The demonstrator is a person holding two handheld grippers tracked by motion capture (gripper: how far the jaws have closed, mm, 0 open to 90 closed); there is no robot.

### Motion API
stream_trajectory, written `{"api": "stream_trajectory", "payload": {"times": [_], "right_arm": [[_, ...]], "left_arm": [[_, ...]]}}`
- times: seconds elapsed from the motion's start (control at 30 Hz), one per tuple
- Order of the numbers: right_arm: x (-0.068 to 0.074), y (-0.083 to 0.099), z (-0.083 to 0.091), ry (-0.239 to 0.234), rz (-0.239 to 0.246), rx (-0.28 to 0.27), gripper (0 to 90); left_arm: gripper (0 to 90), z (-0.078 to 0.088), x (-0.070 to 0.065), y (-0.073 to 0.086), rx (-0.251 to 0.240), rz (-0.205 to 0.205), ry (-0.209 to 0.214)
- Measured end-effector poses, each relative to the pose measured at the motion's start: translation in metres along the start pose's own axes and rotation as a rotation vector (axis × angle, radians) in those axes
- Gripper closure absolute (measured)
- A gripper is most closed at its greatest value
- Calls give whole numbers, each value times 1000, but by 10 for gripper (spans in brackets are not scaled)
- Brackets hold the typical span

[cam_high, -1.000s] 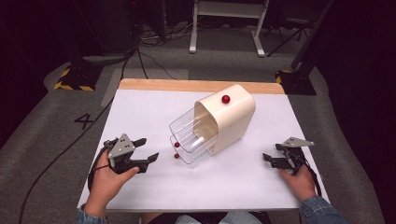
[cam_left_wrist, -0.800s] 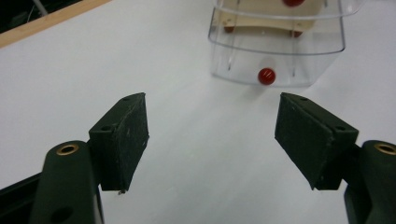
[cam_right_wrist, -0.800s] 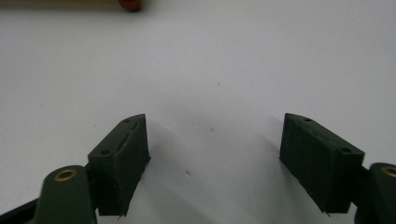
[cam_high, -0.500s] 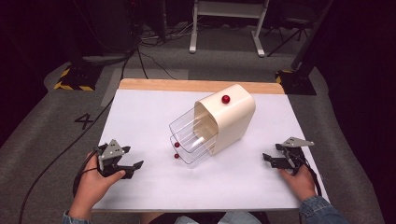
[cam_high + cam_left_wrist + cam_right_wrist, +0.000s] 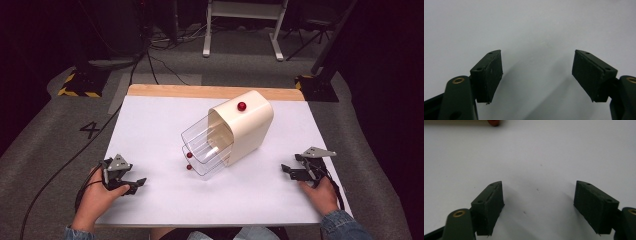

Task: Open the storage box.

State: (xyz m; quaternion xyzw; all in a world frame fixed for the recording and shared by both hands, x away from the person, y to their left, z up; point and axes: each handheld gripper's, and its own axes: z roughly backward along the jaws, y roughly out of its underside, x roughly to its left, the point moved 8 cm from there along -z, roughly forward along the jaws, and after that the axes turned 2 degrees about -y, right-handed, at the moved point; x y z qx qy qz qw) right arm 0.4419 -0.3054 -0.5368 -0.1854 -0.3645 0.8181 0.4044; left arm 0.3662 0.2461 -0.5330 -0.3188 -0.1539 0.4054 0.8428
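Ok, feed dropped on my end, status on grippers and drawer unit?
Left gripper open, empty, jaws have just been opening, low over table. Right gripper open, empty. Drawer unit mid-table, clear drawers pulled out. Nothing in the way.

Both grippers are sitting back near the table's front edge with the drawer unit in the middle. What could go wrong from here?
1. Both clear drawers stand pulled out of the cream drawer unit, overhanging its front; a careless approach by the left gripper could knock them or shift the unit.
2. The red knobs are small, so the open jaws might slip off one.
3. The right gripper, open and empty, rests near the table edge.
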Motion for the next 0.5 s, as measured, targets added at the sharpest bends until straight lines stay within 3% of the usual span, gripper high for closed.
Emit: {"api": "stream_trajectory", "payload": {"times": [0.07,0.17,0.27,0.5], "right_arm": [[0,0,0,0,0,0,241],[0,0,0,-1,-1,0,241],[0,0,0,-1,-1,-1,241],[0,0,0,-1,-1,-1,241]], "left_arm": [[210,-4,-1,3,11,-3,7],[152,-6,-2,4,-12,9,16],[145,-6,-4,5,-12,-12,-3],[145,-6,-3,5,-9,-7,0]]}}
